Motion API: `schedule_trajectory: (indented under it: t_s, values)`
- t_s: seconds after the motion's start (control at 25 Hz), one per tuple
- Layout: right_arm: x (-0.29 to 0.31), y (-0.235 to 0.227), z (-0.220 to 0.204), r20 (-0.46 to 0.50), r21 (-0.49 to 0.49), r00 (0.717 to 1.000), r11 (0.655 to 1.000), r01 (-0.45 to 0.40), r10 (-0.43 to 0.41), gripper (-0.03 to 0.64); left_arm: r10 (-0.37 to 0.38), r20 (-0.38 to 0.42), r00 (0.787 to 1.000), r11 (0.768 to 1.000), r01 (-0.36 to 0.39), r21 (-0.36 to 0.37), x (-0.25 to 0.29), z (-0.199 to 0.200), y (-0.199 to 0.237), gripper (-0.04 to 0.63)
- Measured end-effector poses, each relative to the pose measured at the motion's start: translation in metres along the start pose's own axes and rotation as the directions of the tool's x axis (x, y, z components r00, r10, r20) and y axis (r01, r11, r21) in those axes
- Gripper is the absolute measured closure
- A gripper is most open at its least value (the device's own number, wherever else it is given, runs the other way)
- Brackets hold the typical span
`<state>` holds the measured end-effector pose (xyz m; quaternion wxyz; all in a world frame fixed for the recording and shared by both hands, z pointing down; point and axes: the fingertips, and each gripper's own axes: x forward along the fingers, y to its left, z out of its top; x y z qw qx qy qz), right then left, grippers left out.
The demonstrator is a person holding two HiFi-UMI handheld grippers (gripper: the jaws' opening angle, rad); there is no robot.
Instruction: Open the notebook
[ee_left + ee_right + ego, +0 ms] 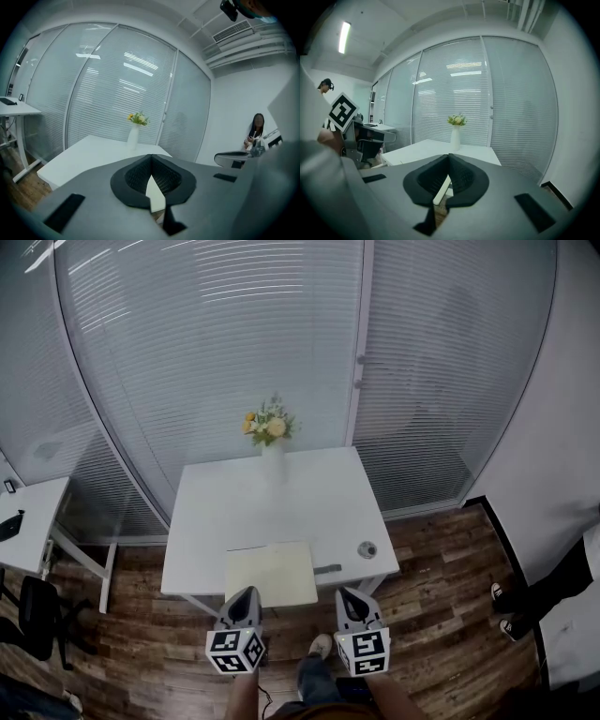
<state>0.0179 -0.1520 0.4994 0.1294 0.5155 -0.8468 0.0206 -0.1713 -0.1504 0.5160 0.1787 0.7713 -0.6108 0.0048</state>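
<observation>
A white table (211, 517) stands on a brown wood floor (441, 615). A pale yellow notebook (271, 573) lies flat and shut on the table, in the middle of the front edge. Just to the right of it lies a small dark thing (328, 569), too small to tell what it is. Near the front right corner sits a little round thing (367, 549). At the back edge, in the middle, stands a white vase (272, 463) with yellow flowers (268, 425).
</observation>
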Motion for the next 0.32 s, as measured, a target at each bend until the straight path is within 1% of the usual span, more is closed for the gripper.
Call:
schedule_trajectory:
  t_s: [0.32]
  values:
    - [0.0032,0.0011,-0.0021,-0.011,-0.003,1.0,1.0,-0.002,0.002,0.604,0.004,-0.007,1.0,1.0,-0.004,-0.011,0.0004,-0.0014,0.0038,0.571]
